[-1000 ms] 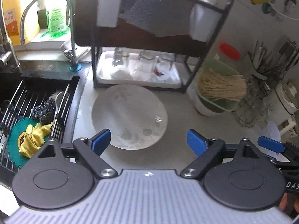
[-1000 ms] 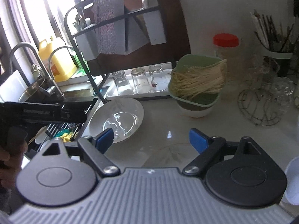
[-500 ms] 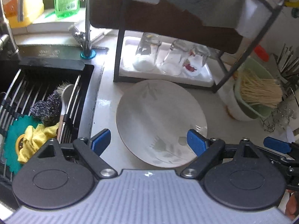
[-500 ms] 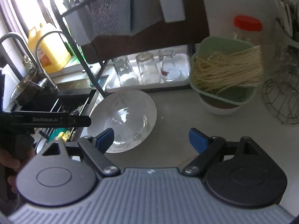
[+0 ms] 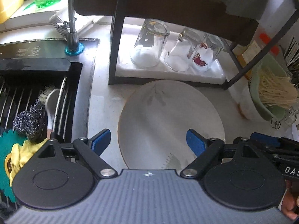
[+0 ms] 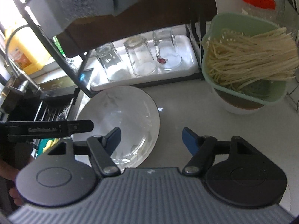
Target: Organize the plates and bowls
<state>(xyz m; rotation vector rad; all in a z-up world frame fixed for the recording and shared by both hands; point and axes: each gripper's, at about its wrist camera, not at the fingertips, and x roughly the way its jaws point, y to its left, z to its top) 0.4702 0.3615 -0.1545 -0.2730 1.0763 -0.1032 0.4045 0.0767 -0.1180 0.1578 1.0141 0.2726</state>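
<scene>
You are reaching for the round white leaf-patterned plate (image 5: 168, 119) lying on the pale bench (image 6: 186, 112) before the rack: left gripper (image 5: 148, 141) wide open and empty over it, right gripper (image 6: 151, 138) closing around its rim, so seat the fingers first.

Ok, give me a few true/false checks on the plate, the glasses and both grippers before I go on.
1. The plate lies flat on the counter. True.
2. Three glasses stand upside down on the tray. True.
3. The left gripper grips the plate. False: open, not touching it.
4. The right gripper holds a glass. False: it holds nothing; its jaws are closing.
5. The green basket is empty. False: noodles fill it.
</scene>
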